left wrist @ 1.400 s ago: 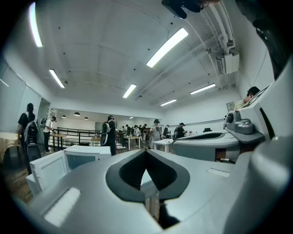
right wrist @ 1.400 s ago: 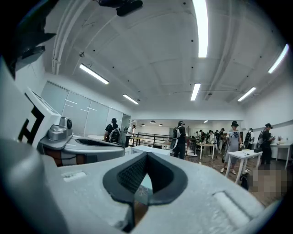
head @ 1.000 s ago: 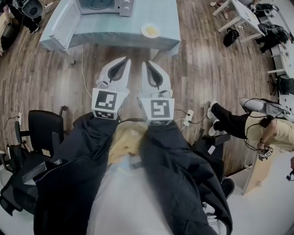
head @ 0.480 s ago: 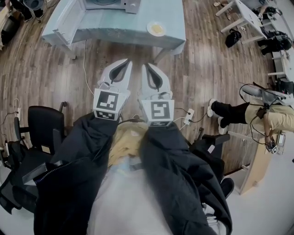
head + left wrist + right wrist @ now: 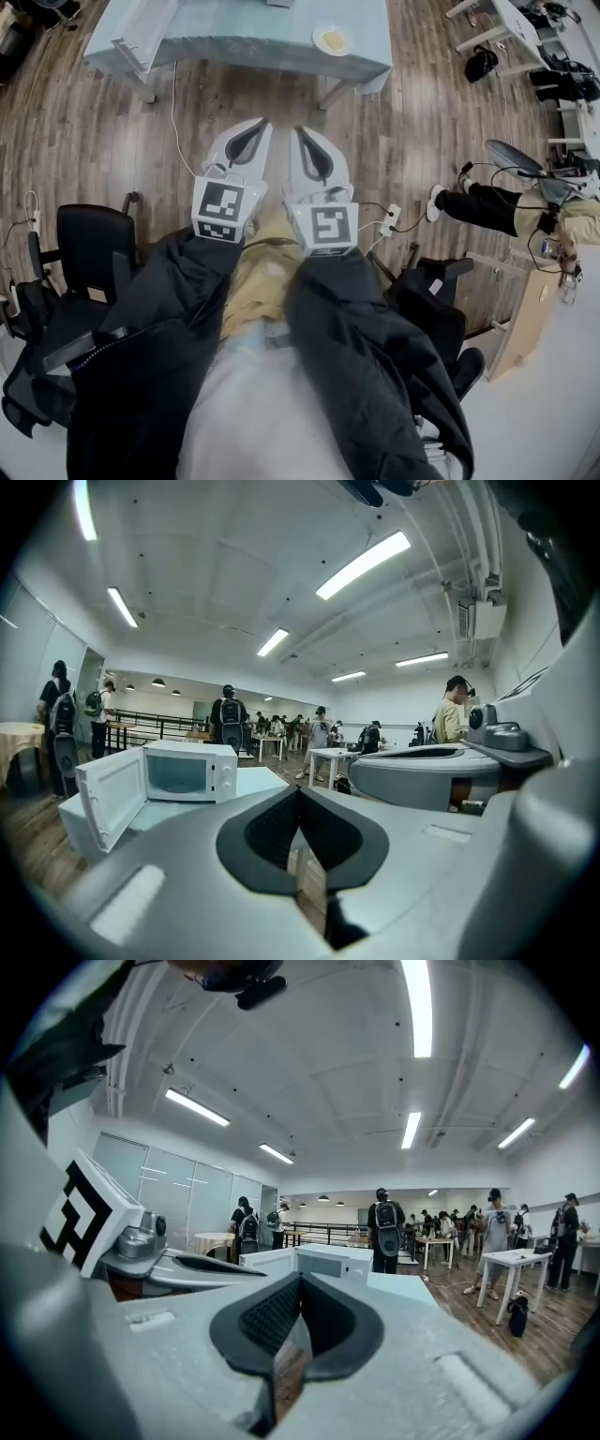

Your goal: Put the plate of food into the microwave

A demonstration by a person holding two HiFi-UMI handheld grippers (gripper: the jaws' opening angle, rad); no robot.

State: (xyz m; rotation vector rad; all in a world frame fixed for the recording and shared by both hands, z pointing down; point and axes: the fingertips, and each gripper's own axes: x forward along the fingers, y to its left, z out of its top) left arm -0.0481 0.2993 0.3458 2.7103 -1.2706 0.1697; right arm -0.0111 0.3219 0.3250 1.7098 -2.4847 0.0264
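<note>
A plate of yellow food (image 5: 332,39) sits near the right front corner of the light blue table (image 5: 244,49), far ahead of me. The white microwave (image 5: 187,772) stands on that table with its door (image 5: 111,794) swung open to the left; it also shows in the right gripper view as the microwave (image 5: 323,1262). In the head view only the open door (image 5: 141,37) is seen. My left gripper (image 5: 257,124) and right gripper (image 5: 302,129) are held side by side above the wooden floor, well short of the table. Both are shut and empty.
Black office chairs (image 5: 89,248) stand at my left. A person (image 5: 525,211) sits at my right, beside a power strip (image 5: 386,225) with cables on the floor. White desks (image 5: 497,23) are at the far right. Several people stand in the background (image 5: 228,719).
The table and plate have slid toward the top and right of the head view, and the microwave body has left the frame. Both grippers stay together and shut.
</note>
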